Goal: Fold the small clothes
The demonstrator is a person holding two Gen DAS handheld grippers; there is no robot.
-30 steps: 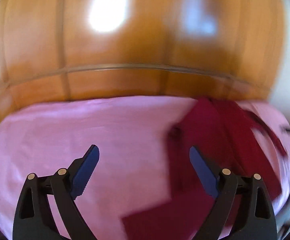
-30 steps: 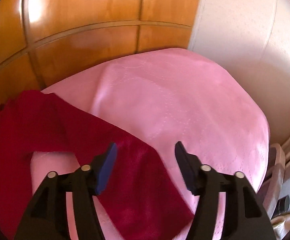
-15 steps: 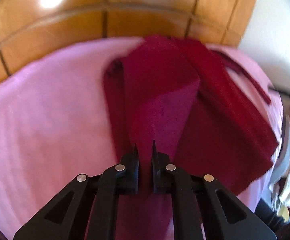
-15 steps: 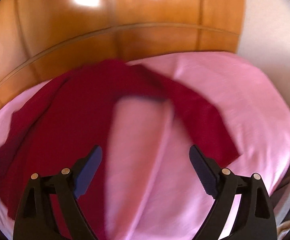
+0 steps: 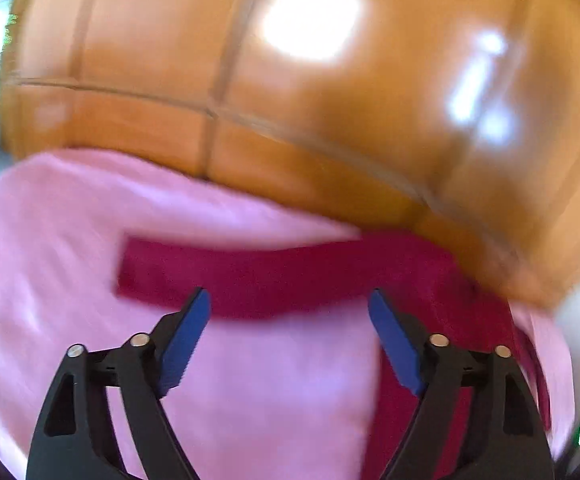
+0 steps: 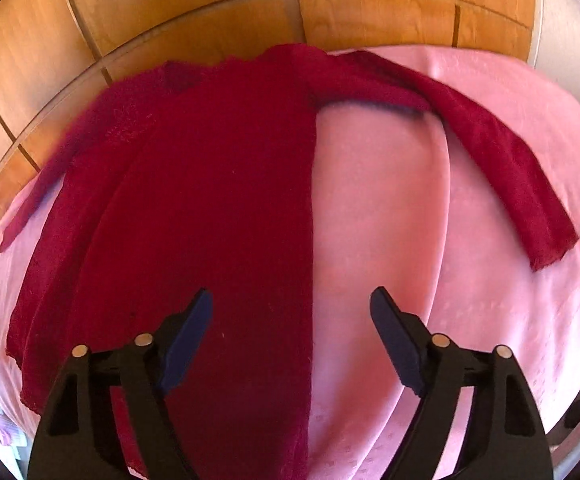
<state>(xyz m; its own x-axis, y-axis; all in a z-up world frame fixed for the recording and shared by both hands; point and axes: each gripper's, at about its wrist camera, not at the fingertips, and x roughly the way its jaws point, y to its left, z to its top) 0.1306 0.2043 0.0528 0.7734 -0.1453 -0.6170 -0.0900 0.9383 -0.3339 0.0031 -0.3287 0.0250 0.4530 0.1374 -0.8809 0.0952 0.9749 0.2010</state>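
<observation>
A dark red knitted sweater [image 6: 210,208] lies flat on the pink bedspread [image 6: 378,240], its body folded lengthwise, one sleeve [image 6: 502,160] stretched out to the right. My right gripper [image 6: 290,332] is open and empty above the sweater's right edge. In the blurred left wrist view the other sleeve [image 5: 250,276] lies across the pink cover [image 5: 270,392] ahead of my left gripper [image 5: 290,336], which is open and empty.
A glossy wooden headboard [image 6: 210,12] rises behind the bed and also shows in the left wrist view [image 5: 330,128]. A pale wall [image 6: 570,28] stands at the right. The bed's edge drops off at the far right.
My left gripper was shut on a fold of the sweater half a second ago; it has let go, opened and swung left. My right gripper stayed open and shifted over the sweater.
</observation>
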